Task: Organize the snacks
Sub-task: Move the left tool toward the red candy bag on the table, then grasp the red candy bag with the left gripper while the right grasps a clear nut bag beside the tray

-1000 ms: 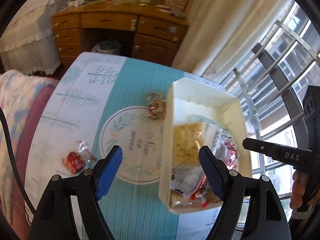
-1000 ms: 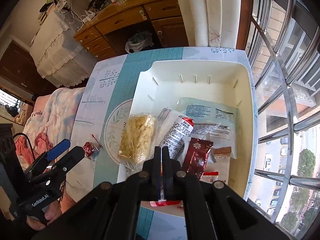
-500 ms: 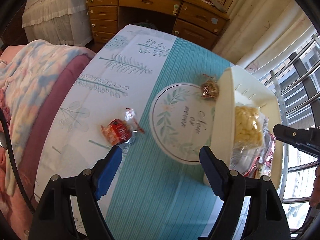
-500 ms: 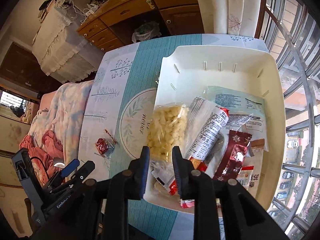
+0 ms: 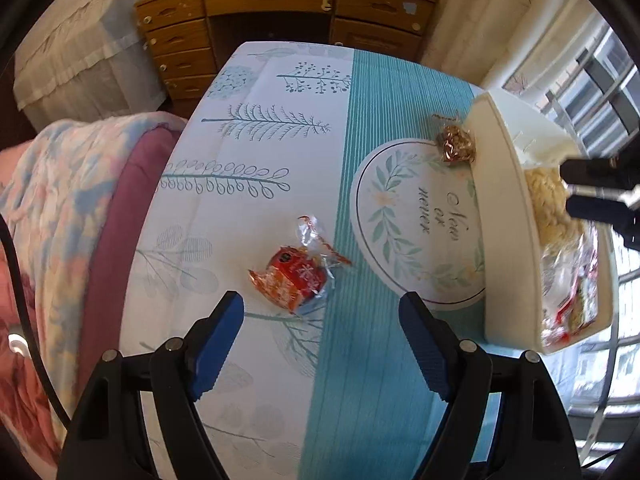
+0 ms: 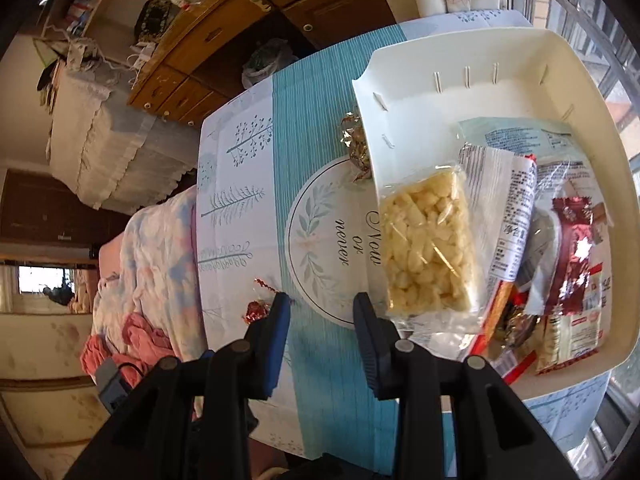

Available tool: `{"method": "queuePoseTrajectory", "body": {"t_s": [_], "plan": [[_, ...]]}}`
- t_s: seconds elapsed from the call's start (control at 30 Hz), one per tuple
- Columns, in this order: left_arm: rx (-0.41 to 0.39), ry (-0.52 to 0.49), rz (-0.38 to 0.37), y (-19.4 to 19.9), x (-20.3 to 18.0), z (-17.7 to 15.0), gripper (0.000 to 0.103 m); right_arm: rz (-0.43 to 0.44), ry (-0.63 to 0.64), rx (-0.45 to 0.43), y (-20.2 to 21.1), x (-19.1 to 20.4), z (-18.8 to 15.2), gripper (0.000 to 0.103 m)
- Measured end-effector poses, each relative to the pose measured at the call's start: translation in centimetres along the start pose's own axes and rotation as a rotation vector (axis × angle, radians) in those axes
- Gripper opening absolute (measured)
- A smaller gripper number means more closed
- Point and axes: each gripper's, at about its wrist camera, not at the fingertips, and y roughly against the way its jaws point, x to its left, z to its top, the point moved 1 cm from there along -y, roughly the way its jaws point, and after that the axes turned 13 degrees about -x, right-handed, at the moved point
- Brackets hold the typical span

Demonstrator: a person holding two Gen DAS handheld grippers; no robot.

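Teal-clothed desk point(image 5: 340, 120) carried a red candy point(image 5: 294, 278) just ahead of the empty, wide-open left tongs point(image 5: 320, 332); straddling it squarely seemed wise. Right tongs point(image 6: 320, 312) were opening, empty, beside the white bin point(image 6: 472, 52)

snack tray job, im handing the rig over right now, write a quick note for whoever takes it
Left gripper: open, empty, poised over the red-wrapped snack on the tablecloth.
Right gripper: fingers opening, nothing between them, at the near left edge of the white tray.
Done: the tray holds a pile of packets, including the clear bag of yellow puffs and a dark red bar.
Left: two snacks lie outside the tray, the red-wrapped one and a gold-wrapped snack against the tray's outer wall. Both need to go in; the red one looks like the left gripper's next pick.
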Motion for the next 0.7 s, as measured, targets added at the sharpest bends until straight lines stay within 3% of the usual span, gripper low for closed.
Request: {"method": "queuePoseTrajectory", "body": {"t_s": [0.2, 0.33, 0.57, 0.7], "plan": [[-0.011, -0.124, -0.081, -1.6, 1.2, 0.5, 0.079, -0.029, -0.178, -0.043, -2.2, 1.1, 0.7, 0.034], [-0.004, -0.222, -0.134, -3.2, 1.6, 0.8, 0.079, -0.066, -0.302, -0.088, -3.9, 1.8, 1.2, 0.049], [0.019, -0.329, -0.208, -6.2, 2.0, 1.2, 0.079, -0.209, -0.539, -0.187, -6.8, 0.8, 1.7, 0.053], [0.016, -0.375, -0.267, -7.3, 1.8, 1.4, 0.079, -0.263, -0.585, -0.266, -8.2, 0.6, 2.6, 0.054]]}}
